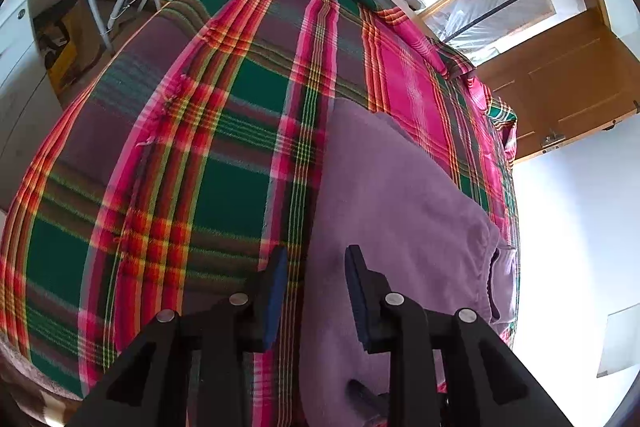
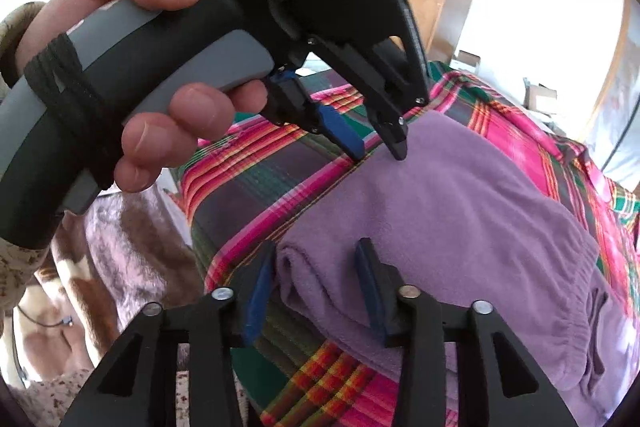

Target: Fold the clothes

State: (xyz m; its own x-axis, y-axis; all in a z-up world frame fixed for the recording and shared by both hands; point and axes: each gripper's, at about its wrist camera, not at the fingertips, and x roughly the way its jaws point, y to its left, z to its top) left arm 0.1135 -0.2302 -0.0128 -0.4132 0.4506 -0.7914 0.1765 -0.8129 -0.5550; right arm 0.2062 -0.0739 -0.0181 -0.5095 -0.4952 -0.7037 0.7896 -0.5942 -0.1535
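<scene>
Your left tool [image 1: 316, 291] hangs with its two fingers apart, holding nothing. It sits over the near left edge of the purple garment [image 1: 400, 195]. From the other camera you see your left hand [image 2: 132, 99] squeezing the left tool's grey handle, and its tips hover at the garment's far edge, at about 11 o'clock.

The purple garment lies on the plaid blanket [image 1: 180, 131], already folded up small. It looks soft, floppy and light, so it will sag and can slide on the blanket.

Your right tool [image 2: 314, 291] is apart too, with a rolled purple corner between its fingers at 6 o'clock, not pinched. Grab thick folded edges, not one thin layer.
</scene>
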